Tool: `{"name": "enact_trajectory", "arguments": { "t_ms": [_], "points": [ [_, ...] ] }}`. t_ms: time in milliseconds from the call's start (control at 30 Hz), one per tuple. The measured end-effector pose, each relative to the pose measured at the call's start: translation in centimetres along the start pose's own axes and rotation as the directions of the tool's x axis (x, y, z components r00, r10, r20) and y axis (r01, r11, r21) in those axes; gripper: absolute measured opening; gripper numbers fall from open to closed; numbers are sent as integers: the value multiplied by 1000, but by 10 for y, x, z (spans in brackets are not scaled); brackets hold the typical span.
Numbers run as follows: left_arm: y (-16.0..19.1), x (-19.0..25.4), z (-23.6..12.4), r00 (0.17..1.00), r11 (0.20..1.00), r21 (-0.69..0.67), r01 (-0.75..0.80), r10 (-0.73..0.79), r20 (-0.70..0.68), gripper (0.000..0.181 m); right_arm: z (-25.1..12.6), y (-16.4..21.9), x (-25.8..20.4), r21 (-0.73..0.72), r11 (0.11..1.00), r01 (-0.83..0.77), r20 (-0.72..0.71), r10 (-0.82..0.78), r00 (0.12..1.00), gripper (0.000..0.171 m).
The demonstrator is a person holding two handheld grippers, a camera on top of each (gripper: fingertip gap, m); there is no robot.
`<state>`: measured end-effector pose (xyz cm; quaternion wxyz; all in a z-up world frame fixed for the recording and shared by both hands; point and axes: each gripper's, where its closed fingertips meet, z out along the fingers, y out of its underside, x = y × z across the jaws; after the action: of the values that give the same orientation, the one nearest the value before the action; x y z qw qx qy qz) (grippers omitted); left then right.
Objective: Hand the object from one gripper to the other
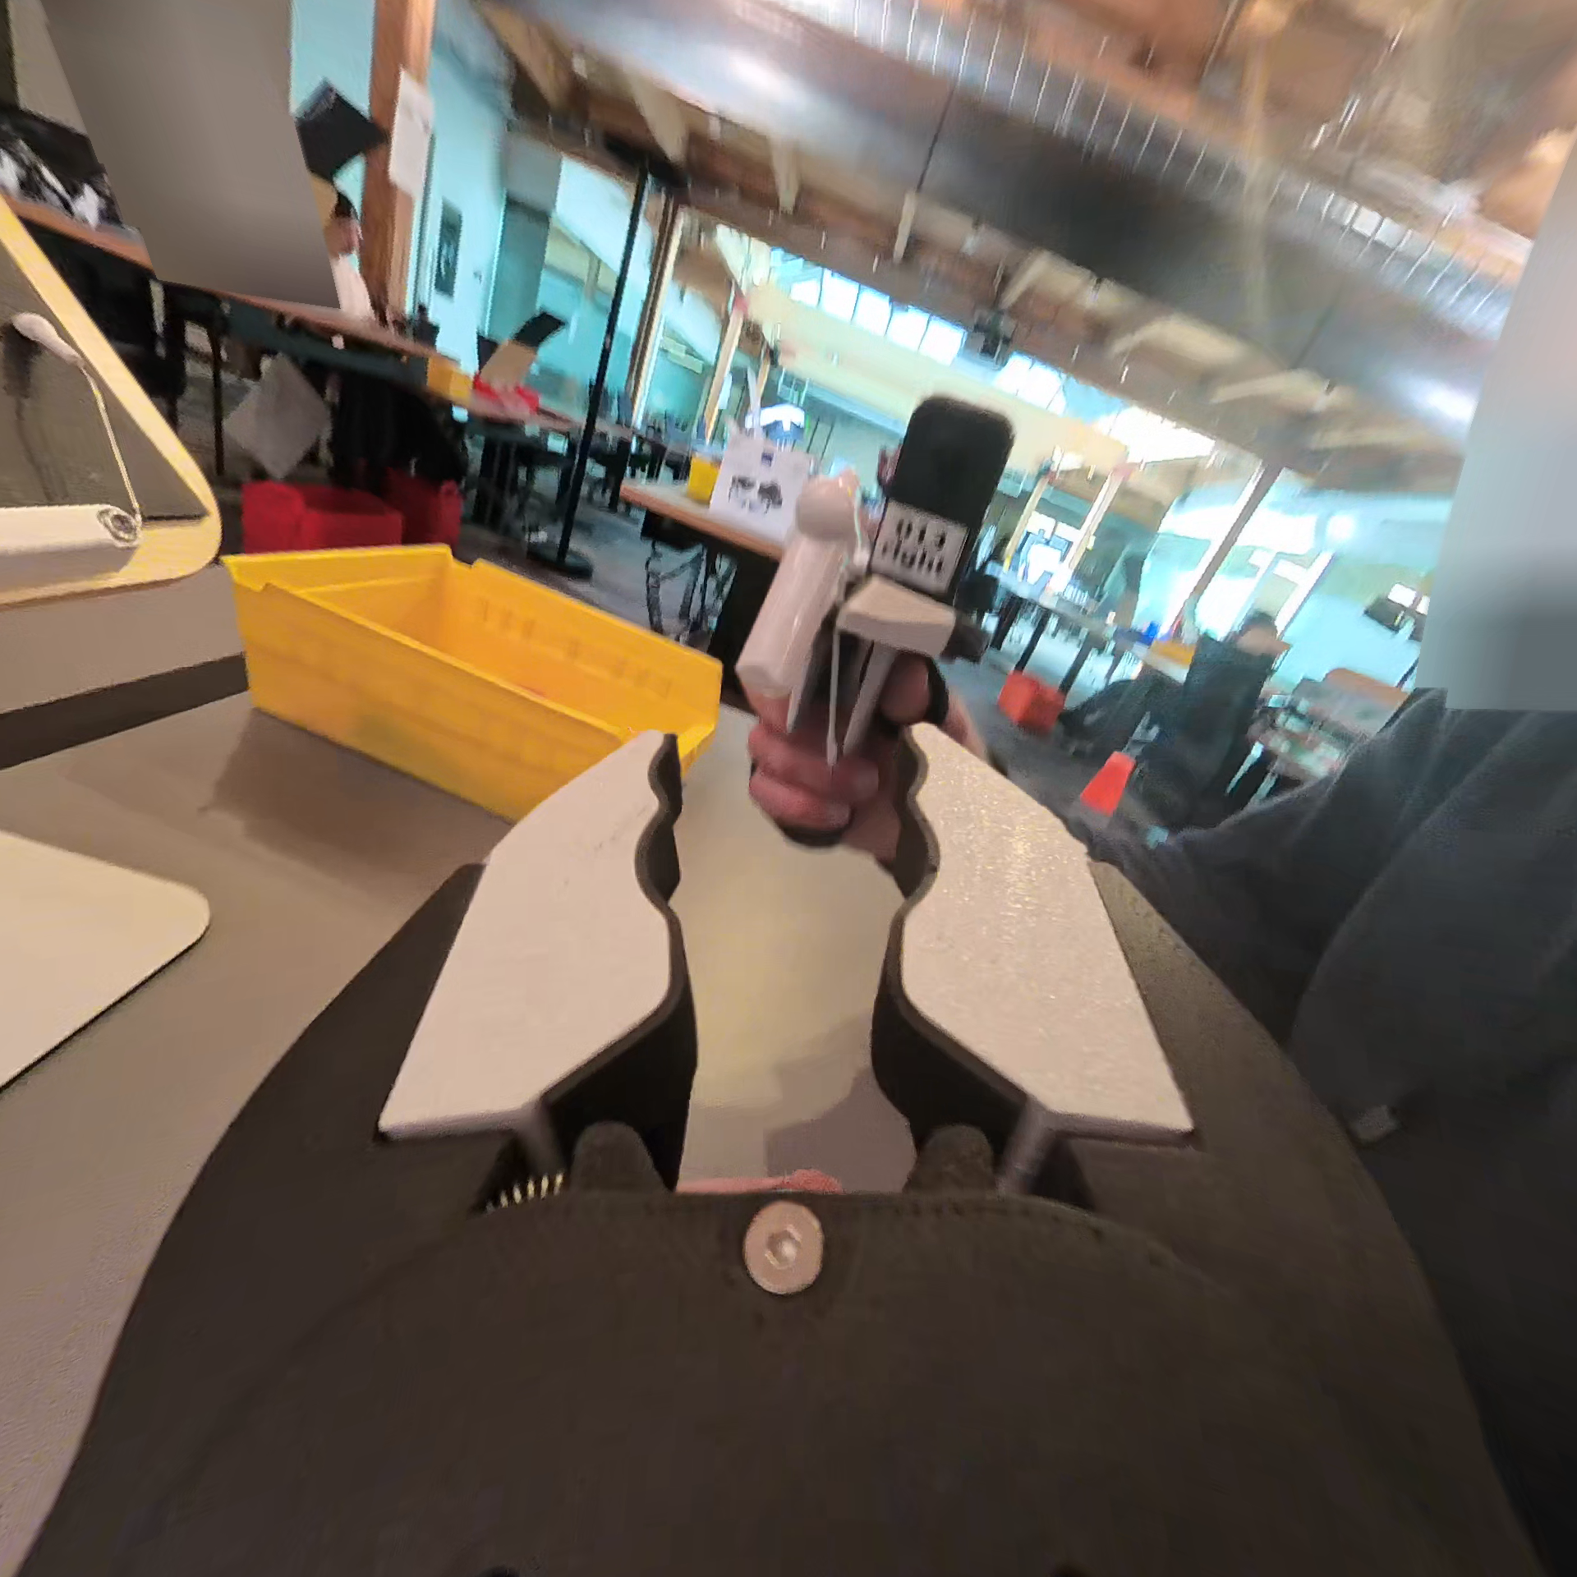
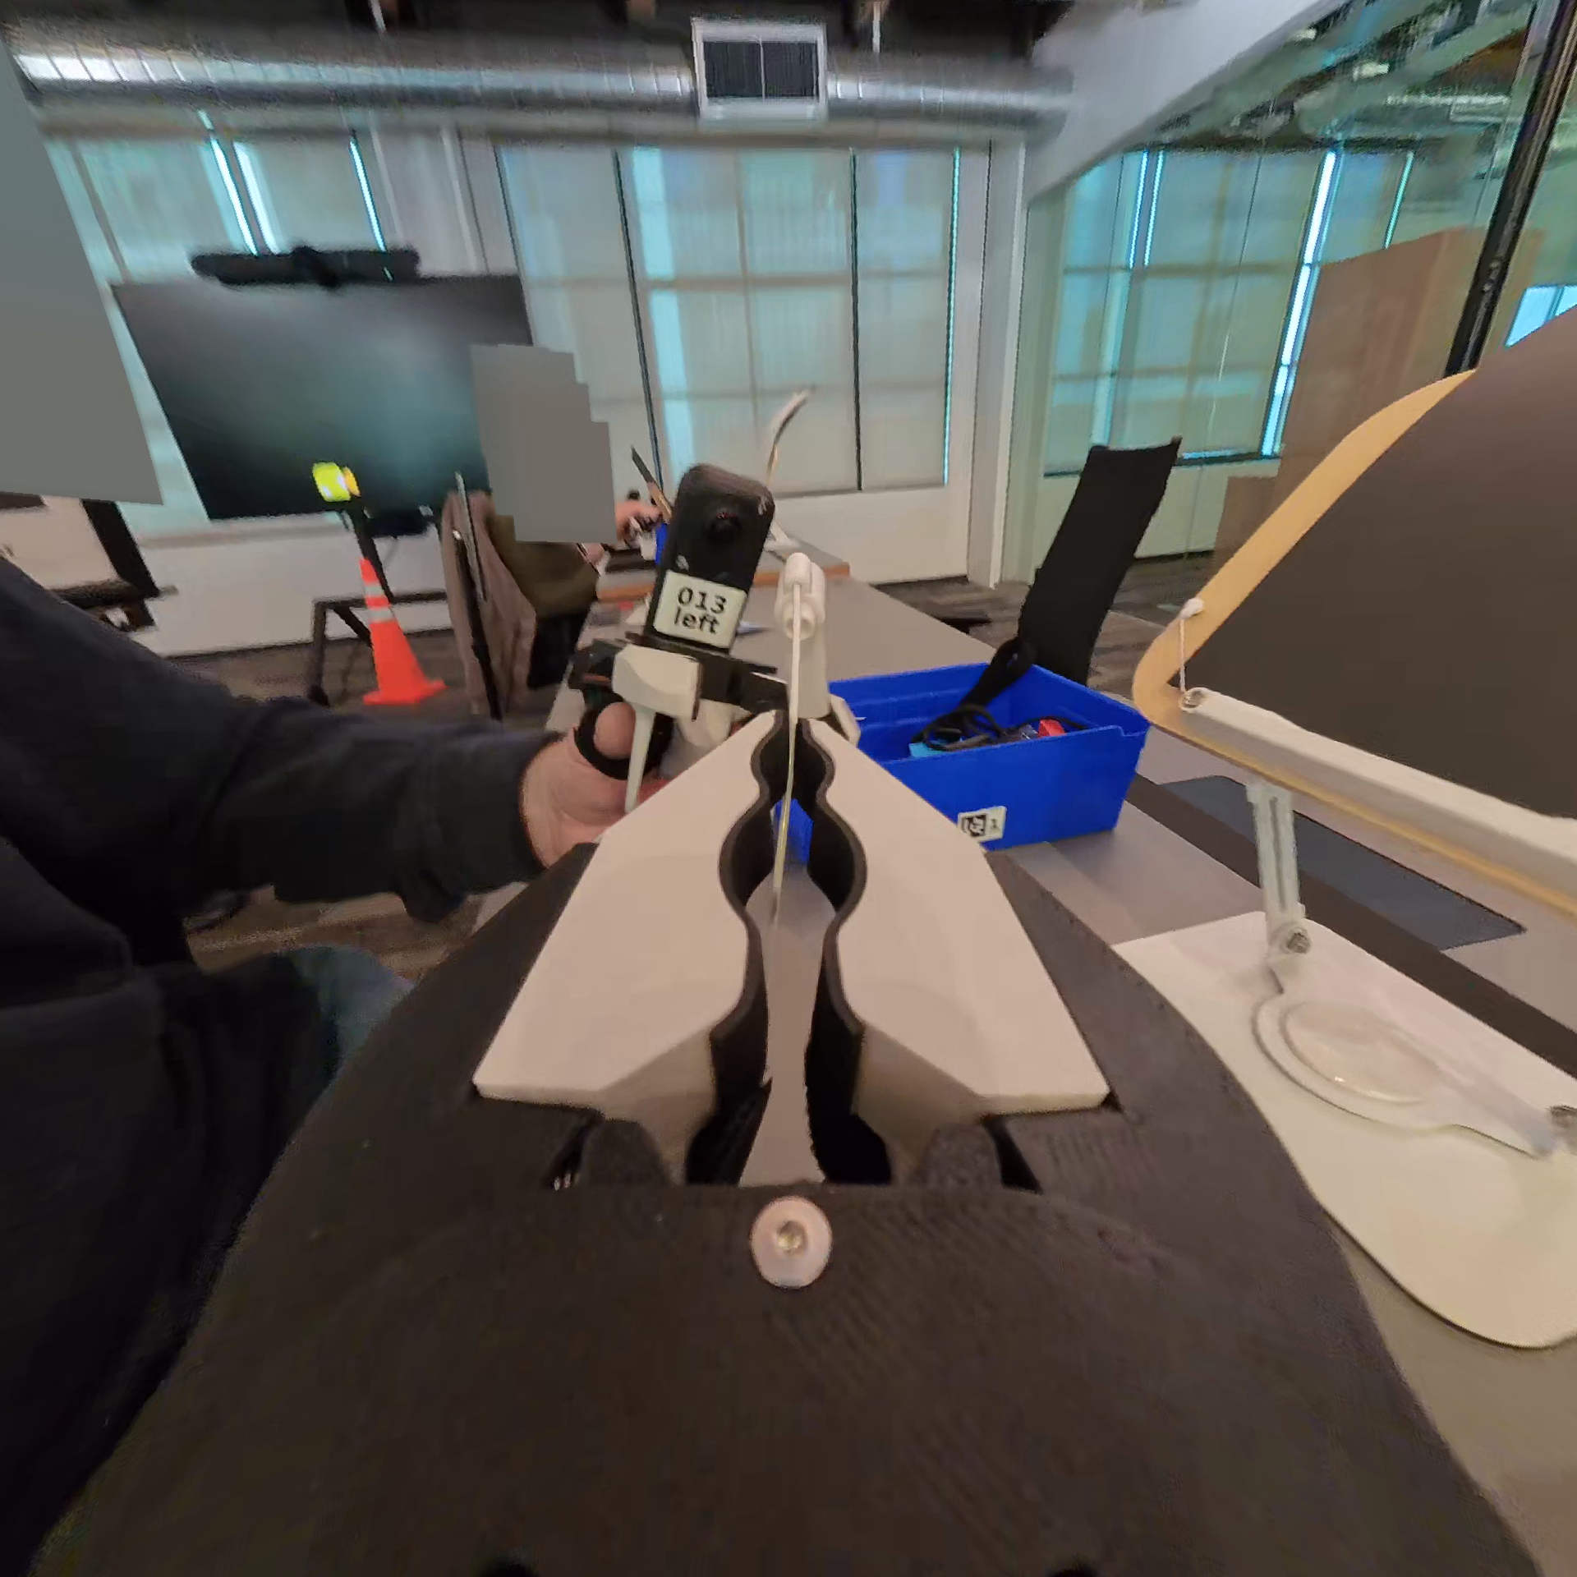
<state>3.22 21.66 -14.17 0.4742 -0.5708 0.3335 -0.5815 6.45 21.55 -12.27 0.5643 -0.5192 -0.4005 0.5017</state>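
Observation:
A slim tool with a white handle (image 2: 802, 627) and a thin metal shaft stands upright in my right gripper (image 2: 789, 734). The jaws are shut on the shaft and the handle sticks out above the fingertips. My left gripper (image 1: 794, 768) is open and empty, facing the right one across a gap. In the left wrist view the right gripper (image 1: 832, 721) is straight ahead, held by a hand, with the white handle (image 1: 772, 614) tilting up and left. In the right wrist view the left gripper (image 2: 683, 751) shows just behind and left of my fingertips, partly hidden by them.
A yellow bin (image 1: 478, 648) sits on the grey table (image 1: 256, 853) to the left. A blue bin (image 2: 1024, 785) with cables stands ahead right. A white stand with a lens (image 2: 1365, 1109) and a tan-edged dark board (image 2: 1408, 555) are close on the right. A dark sleeve (image 2: 256, 768) crosses left. Across from one pair of fingers to the other is roughly 5 centimeters.

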Motion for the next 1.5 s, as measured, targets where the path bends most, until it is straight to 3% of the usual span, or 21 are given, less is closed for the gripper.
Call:
{"name": "enact_trajectory", "arguments": {
  "t_ms": [133, 367, 433, 600, 667, 767, 933, 1133, 1267, 1367, 1433, 1500],
  "points": [
    [-2, 6, 12, 997, 993, 100, 65, -60, -54, 45, -2, 9, -6, 83, 994, -75, 30, 73, 997, 0],
    [-3, 10, 16, 986, 971, 199, 130, -106, -128, 13, -4, 24, -9, 115, 982, -151, 53, 145, 988, 0],
    [-3, 9, 16, 987, 969, 209, 131, -108, -118, 13, -5, 27, -9, 116, 980, -162, 56, 157, 986, 0],
    [1, 11, 21, 995, 989, 131, 74, -64, -83, 12, -7, 35, -7, 87, 981, -172, 52, 168, 984, 0],
    [4, 6, 22, 999, 998, 51, 28, -27, -29, 12, -9, 41, -6, 21, 990, -138, 31, 138, 990, 20],
    [9, 7, 24, 999, 993, -104, -50, 50, -2, 12, -14, 40, -4, -90, 996, 16, -12, -17, 1000, 29],
    [22, 9, 27, 971, 907, -359, -219, 238, 9, 12, -14, 25, -5, -256, 950, 181, 22, -181, 983, 25],
    [33, 16, 35, 940, 824, -471, -316, 338, -40, 12, -10, 33, -14, -355, 925, 135, 161, -81, 984, 11],
    [34, 16, 36, 939, 823, -467, -323, 339, -52, 12, -12, 32, -14, -345, 931, 116, 159, -64, 985, 10],
    [26, 17, 39, 945, 855, -416, -310, 324, -40, 13, -13, 18, -10, -238, 970, 45, 132, -13, 991, 10],
    [25, 14, 38, 958, 879, -393, -268, 286, -15, 33, -17, 2, -5, -125, 992, -19, 119, 34, 992, 10],
    [34, 13, 38, 974, 903, -370, -217, 224, -23, 36, -21, -8, -2, -40, 998, -56, 119, 60, 991, 10]
  ]
}}
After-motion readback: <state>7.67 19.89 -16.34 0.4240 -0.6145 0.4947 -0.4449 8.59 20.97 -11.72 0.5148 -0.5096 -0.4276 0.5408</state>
